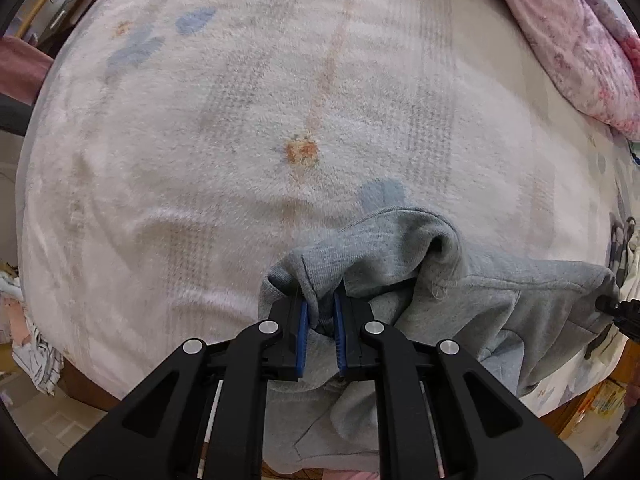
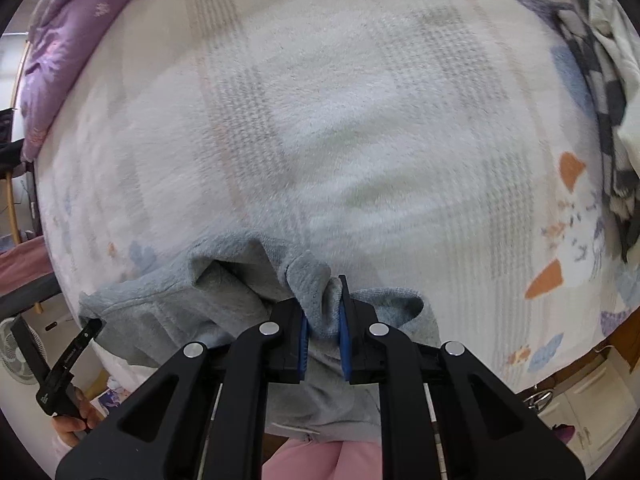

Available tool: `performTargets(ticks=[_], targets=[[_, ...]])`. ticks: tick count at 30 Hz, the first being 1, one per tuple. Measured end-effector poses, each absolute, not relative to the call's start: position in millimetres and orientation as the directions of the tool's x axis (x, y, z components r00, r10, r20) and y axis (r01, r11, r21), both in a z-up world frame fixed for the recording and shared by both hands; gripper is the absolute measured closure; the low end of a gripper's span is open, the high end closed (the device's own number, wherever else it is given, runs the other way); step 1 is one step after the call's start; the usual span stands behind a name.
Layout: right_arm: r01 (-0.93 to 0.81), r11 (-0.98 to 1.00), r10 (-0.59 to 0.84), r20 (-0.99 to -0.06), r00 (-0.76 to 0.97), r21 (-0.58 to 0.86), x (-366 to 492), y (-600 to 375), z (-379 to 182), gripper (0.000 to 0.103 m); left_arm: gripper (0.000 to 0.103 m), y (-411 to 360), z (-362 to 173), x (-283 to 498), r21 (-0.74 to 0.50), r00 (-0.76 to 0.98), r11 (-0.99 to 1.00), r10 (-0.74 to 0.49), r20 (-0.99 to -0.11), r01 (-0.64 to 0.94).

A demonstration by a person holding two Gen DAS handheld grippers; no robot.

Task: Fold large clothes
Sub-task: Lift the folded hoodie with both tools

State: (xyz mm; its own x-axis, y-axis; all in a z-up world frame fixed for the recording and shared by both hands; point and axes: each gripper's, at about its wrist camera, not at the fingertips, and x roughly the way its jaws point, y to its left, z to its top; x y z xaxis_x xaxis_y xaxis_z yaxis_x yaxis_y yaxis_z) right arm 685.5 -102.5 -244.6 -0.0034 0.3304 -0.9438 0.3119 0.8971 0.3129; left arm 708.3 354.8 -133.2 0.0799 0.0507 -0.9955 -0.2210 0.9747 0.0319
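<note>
A grey sweatshirt (image 1: 460, 280) hangs bunched between both grippers over the near edge of a bed. My left gripper (image 1: 320, 304) is shut on a ribbed edge of the sweatshirt, with fabric pinched between its blue pads. My right gripper (image 2: 323, 312) is shut on another bunched edge of the same sweatshirt (image 2: 180, 292). The garment sags below both grippers, and its lower part is hidden behind the gripper bodies. The other gripper shows at the right edge of the left wrist view (image 1: 620, 312) and at the lower left of the right wrist view (image 2: 68, 364).
A fuzzy pale blanket (image 1: 240, 140) with faint stripes and flower prints covers the bed. A pink floral quilt (image 1: 580, 40) lies at the far right. A purple pillow (image 2: 60, 52) and a checkered cloth (image 2: 600, 92) lie at the bed's edges. A fan (image 2: 16, 352) stands on the floor.
</note>
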Motion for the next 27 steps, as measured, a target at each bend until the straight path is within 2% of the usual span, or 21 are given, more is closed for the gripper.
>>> performTargets(ticks=[4,9,18,27], targets=[[0.3,0.902,0.311,-0.949,0.046,0.31,656.6,-80.9,-228.6,0.092,0.092,357.9,-119.0,691.7,-0.03,0.12,0.972,-0.001,-0.993,-0.233],[0.321,0.887,0.321,-0.943,0.092,0.333,622.0,-77.6,-212.1,0.092,0.092,357.5,-102.5,663.9,-0.032,0.153,0.979,-0.001,-0.988,-0.201],[0.328,0.878,0.321,-0.937,0.137,0.349,566.2,-77.2,-193.0,0.091,0.092,343.0,-69.5,618.9,0.015,0.22,0.994,0.038,-0.975,-0.107],[0.305,0.874,0.338,-0.924,0.18,0.379,518.1,-81.4,-186.9,0.091,0.092,328.2,-53.5,564.2,0.063,0.281,0.994,0.086,-0.956,-0.089]])
